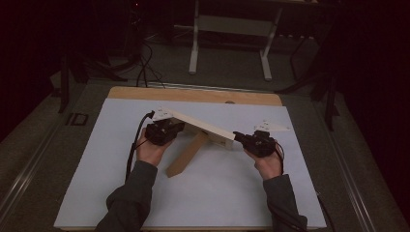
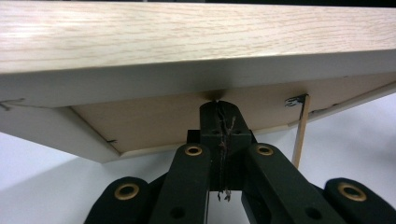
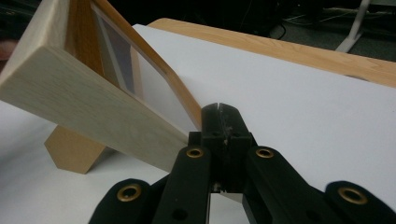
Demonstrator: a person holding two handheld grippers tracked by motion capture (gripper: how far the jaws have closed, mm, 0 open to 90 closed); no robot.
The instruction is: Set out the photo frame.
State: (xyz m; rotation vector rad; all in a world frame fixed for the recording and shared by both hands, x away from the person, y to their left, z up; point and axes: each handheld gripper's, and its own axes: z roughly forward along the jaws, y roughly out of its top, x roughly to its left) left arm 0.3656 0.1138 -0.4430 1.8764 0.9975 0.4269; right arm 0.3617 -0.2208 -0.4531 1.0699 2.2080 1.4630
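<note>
Your left gripper (image 1: 167, 129) and right gripper (image 1: 243, 137) have jaws fully closed, empty, pressed against the picture frame (image 1: 203, 126) standing mid-picture on its easel leg (image 1: 187, 154). Push unevenly and it could topple onto the white sheet (image 1: 217, 193).

Dim lab: desk frame (image 1: 231, 36), floor cables (image 1: 145, 65).

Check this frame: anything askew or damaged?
The picture frame leans steeply back on its stand rather than standing upright. Both grippers, left and right, are shut at its ends. Frayed threads hang from the left jaws. No damage visible.
</note>
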